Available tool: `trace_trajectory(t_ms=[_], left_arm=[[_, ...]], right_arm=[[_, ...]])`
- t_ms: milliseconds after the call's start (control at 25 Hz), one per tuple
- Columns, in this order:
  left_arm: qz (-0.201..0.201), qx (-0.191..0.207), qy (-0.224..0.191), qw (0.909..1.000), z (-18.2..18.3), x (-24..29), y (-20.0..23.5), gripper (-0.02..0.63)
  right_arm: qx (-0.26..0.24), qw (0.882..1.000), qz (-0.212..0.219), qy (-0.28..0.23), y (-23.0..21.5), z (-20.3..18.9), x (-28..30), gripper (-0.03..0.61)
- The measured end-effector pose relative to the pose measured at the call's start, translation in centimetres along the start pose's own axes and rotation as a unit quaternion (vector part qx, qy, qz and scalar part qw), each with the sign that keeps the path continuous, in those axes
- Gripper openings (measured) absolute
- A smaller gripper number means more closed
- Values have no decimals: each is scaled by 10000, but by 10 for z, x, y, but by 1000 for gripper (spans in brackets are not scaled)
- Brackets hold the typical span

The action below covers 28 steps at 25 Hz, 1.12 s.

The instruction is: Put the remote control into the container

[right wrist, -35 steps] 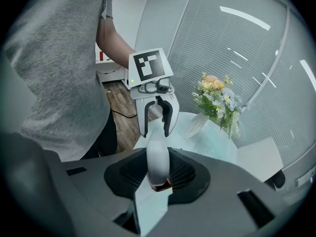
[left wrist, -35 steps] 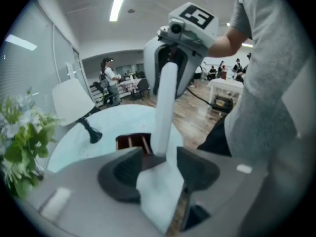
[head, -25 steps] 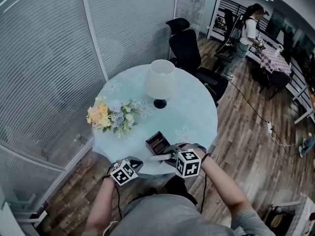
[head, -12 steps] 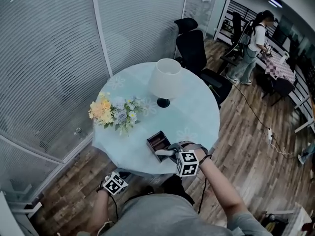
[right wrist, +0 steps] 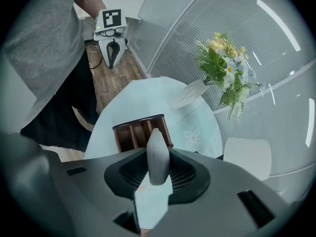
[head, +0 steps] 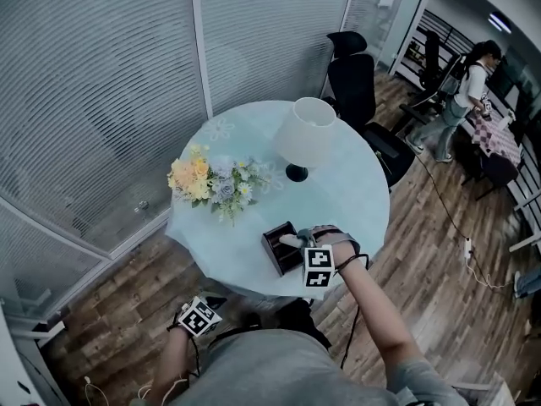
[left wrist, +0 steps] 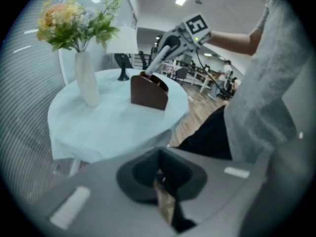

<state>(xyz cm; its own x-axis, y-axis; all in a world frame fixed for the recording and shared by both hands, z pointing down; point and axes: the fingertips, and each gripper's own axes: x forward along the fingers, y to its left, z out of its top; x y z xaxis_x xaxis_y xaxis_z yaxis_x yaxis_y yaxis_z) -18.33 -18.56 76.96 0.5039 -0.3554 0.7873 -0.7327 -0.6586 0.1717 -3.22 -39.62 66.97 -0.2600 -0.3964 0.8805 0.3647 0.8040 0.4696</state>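
Observation:
A dark brown divided container [head: 279, 249] stands near the front edge of the round table [head: 355, 194]. My right gripper [head: 297, 240] is shut on the grey remote control [head: 290, 239], and the remote's tip hangs just over the container's rim. In the right gripper view the remote [right wrist: 157, 154] stands on edge between the jaws, pointing at the container [right wrist: 138, 131]. My left gripper [head: 201, 315] hangs low beside the table, off its edge, shut with nothing in it. From the left gripper view the container [left wrist: 148, 92] and the right gripper [left wrist: 165, 48] show above the tabletop.
A vase of flowers [head: 215, 184] stands at the table's left and a white lamp [head: 304, 134] at the back. A black office chair [head: 355, 83] is behind the table. A person [head: 469, 91] stands far off at the right. A glass wall with blinds runs along the left.
The right gripper has carried the remote from the table's front edge up to the container. The left gripper has dropped from the table's edge to below it, on the left.

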Motion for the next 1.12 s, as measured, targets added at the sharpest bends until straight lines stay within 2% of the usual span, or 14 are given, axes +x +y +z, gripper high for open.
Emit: trace_trajectory(t_ms=[440,680,840,1120], left_arm=[[126,-407,-86,9991,-11,-7,-9,-3],[267,-444,-179,9985,-10,-15,-9,-3],[266,-456,-95,9986,-8,-18,-11,-3],[260,-400,-171,9987,-1,-16,-12,-3]], right_arm=[[-840,9955,425,137,-13,24,37,115],[-1083,9904,796,321,-9,23,61,117],[-1240,9860,1001,487,-6,19,74,116],[-1468,9811,1024,731,0,17,90,117]])
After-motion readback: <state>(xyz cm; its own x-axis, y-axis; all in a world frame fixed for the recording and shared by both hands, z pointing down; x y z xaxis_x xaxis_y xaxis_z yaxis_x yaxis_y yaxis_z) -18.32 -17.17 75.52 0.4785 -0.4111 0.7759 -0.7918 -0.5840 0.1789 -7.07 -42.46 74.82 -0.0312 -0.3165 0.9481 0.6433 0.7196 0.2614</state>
